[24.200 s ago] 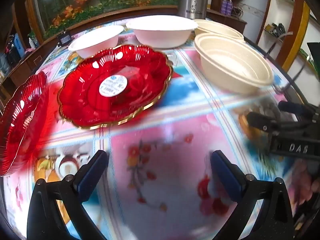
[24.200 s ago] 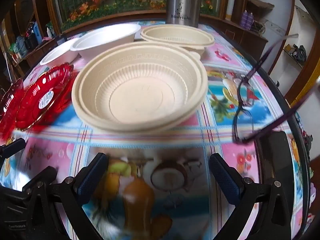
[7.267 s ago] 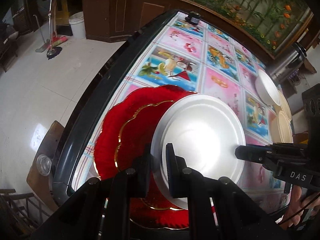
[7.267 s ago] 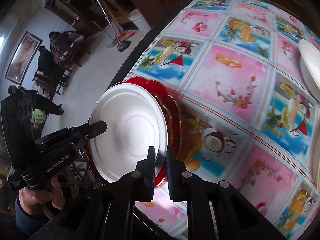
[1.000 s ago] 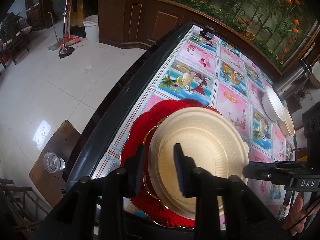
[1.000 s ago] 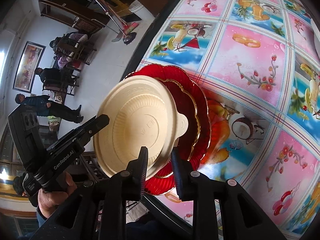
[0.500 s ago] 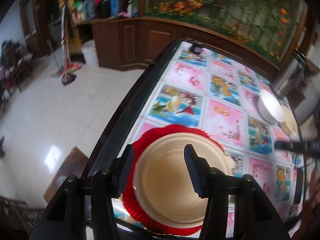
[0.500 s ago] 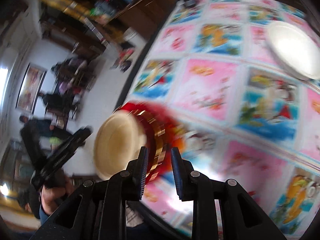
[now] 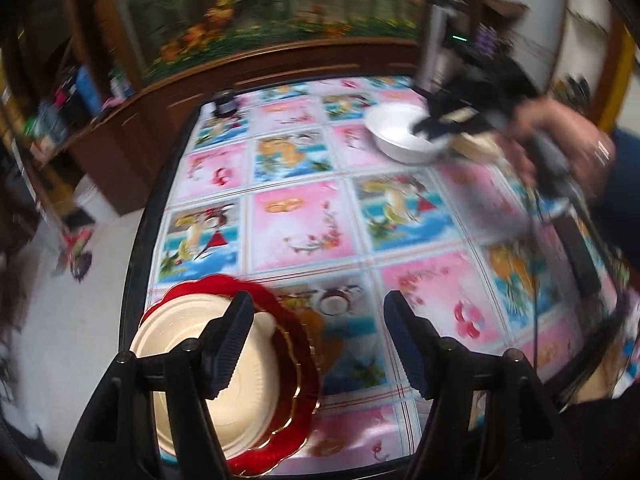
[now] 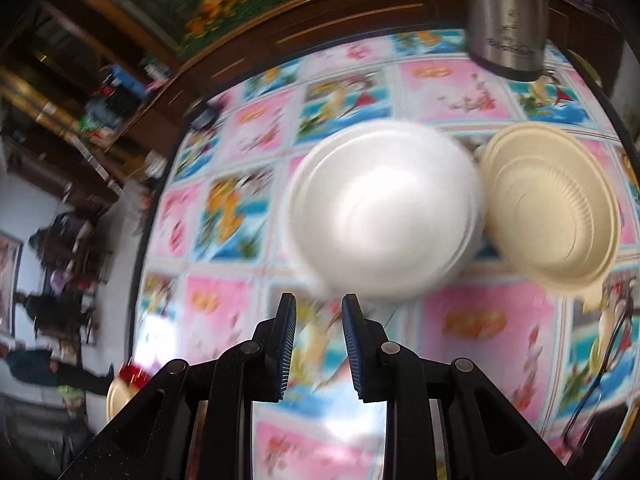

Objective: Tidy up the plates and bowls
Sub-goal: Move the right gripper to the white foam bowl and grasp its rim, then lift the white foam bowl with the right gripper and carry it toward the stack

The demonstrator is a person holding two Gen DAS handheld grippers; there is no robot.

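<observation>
A beige bowl (image 9: 192,356) sits on the stacked red plates (image 9: 294,368) at the table's near left corner. My left gripper (image 9: 318,344) is open and empty above the table, with its left finger over that stack. A white bowl (image 10: 380,216) stands at the far side with a beige bowl (image 10: 548,204) touching its right. My right gripper (image 10: 319,342) is partly open and empty, just short of the white bowl's near rim. In the left wrist view the right gripper (image 9: 444,122) hovers at the white bowl (image 9: 400,136).
A steel kettle (image 10: 506,16) stands at the table's far edge behind the bowls. Eyeglasses (image 10: 600,368) lie at the right side. The table's black rim (image 9: 138,240) runs along the left, with floor beyond. A wooden cabinet with plants lies behind.
Both grippers have let go of the beige bowl on the red plates. My left gripper opened wide and pulled back. My right gripper swung across the table to the white bowl.
</observation>
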